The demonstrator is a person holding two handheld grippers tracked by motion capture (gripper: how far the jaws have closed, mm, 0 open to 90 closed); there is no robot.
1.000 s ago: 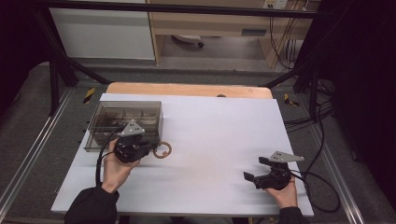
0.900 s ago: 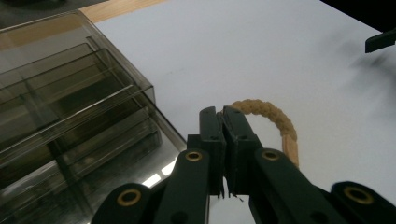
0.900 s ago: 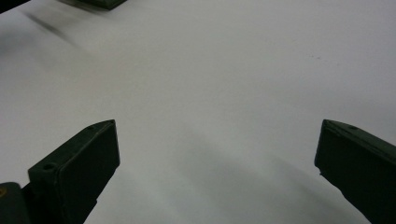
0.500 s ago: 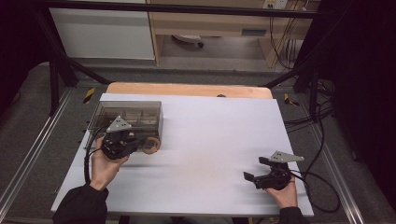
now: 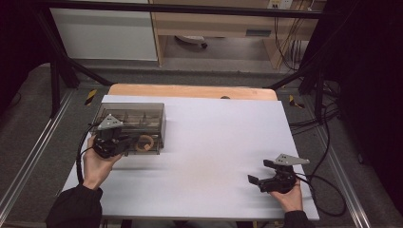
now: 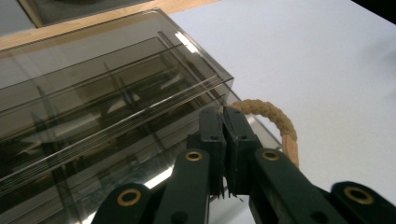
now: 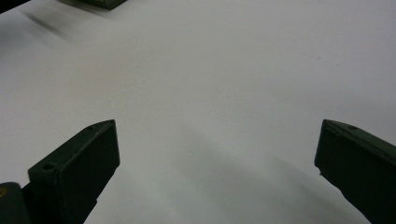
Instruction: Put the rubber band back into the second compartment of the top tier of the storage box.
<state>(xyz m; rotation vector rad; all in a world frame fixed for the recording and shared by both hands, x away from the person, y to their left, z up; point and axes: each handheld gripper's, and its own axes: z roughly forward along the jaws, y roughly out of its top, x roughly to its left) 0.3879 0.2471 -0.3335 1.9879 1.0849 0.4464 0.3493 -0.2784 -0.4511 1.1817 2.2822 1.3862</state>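
A tan braided rope ring (image 5: 146, 142) (image 6: 275, 119) is pinched at its rim by my left gripper (image 5: 129, 142) (image 6: 223, 116), whose jaws are shut on it. The ring hangs at the front right corner of a smoky transparent box (image 5: 130, 121) (image 6: 93, 93) with dividers inside; I cannot tell if it touches the box. Part of the ring is hidden behind the jaws. My right gripper (image 5: 259, 172) (image 7: 217, 154) rests low near the table's front right, jaws wide open with nothing between them.
The white table top (image 5: 214, 137) stretches between the two hands. A wooden strip (image 5: 190, 90) runs along the far edge. Black cables (image 5: 325, 183) trail off the table's right side. Metal frame rails (image 5: 28, 161) flank the table.
My left hand has carried the rope ring leftward and away from the person, from the bare table up to the box's front right corner. The right hand has stayed put.
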